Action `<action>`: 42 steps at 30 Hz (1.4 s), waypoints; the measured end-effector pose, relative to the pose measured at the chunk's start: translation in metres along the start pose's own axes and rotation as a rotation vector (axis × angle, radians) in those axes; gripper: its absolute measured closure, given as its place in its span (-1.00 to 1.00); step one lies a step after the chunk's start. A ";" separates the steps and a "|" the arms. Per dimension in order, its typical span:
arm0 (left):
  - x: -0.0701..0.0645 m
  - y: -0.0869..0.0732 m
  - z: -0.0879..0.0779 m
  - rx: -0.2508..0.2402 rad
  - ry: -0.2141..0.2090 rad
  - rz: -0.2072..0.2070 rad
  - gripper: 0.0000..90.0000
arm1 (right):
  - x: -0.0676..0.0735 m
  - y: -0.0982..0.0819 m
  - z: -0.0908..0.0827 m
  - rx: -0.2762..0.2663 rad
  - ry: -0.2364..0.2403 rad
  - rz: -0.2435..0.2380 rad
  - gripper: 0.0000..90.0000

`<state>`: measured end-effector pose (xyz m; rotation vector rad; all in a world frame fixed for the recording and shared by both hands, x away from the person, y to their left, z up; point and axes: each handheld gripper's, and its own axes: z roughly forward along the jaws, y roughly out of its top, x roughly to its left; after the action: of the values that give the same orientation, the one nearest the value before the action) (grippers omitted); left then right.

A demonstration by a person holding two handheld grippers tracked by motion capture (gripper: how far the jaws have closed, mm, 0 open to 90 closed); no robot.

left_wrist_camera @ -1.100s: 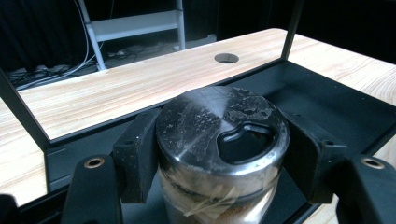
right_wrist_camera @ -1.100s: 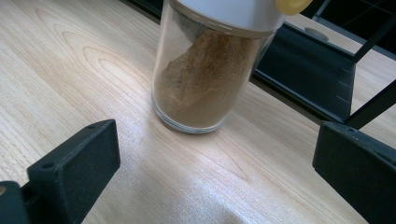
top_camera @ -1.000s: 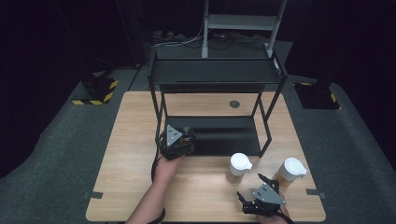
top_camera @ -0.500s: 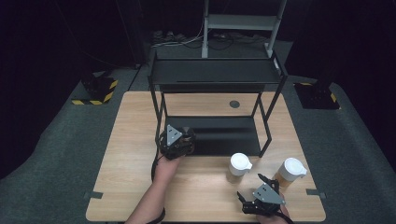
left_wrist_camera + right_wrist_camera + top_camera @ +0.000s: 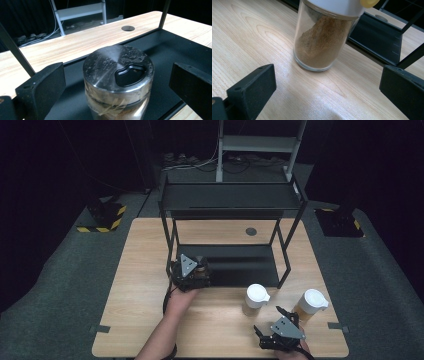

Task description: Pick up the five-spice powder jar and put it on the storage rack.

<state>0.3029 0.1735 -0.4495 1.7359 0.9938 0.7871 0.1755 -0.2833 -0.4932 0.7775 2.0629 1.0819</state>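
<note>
One wooden tabletop (image 5: 140, 285) carries everything here, and a black rack (image 5: 230, 202) stands on its far half, with a high shelf and a low black shelf (image 5: 240, 265) that lies on the wood. Three jars come next in size. Two of them have white lids and stand on the bare tabletop near the right front: the left jar (image 5: 255, 300) is just in front of the rack's front right leg, and the right jar (image 5: 311, 304) stands a little apart from it. The third is a steel-lid jar (image 5: 117, 82), holding brown powder; it stands upright on the front left part of the low shelf. The left hand-held gripper (image 5: 190, 271) is around this jar. Its jaws have just been opening, and now they stand wide on both sides of the jar, with a clear gap to the glass, so nothing is gripped. The right hand-held gripper (image 5: 280, 330) is low over the tabletop at the front edge, between and in front of the two white-lid jars. Its jaws are also wide apart and empty, and the right gripper view shows a jar of brown powder (image 5: 324, 37) ahead of them, not touched.
</note>
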 end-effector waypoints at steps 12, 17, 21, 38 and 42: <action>-0.003 0.001 -0.007 -0.017 -0.006 0.000 -0.98 | 0.000 0.000 0.000 -0.001 0.001 0.000 -1.00; -0.006 0.002 -0.012 -0.023 -0.001 0.003 -0.99 | 0.000 0.000 0.000 -0.002 0.000 -0.001 -1.00; -0.005 0.002 -0.017 -0.033 0.003 0.002 -0.99 | 0.000 0.000 0.000 -0.001 0.000 -0.002 -1.00; -0.006 0.004 -0.045 -0.055 0.028 0.009 -0.99 | 0.000 0.000 0.000 -0.001 0.001 -0.003 -1.00; -0.006 0.002 -0.053 -0.053 0.038 0.012 -0.99 | 0.000 0.000 0.000 0.000 0.001 -0.003 -1.00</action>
<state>0.2560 0.1893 -0.4301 1.6885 0.9802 0.8491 0.1751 -0.2830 -0.4932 0.7744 2.0642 1.0804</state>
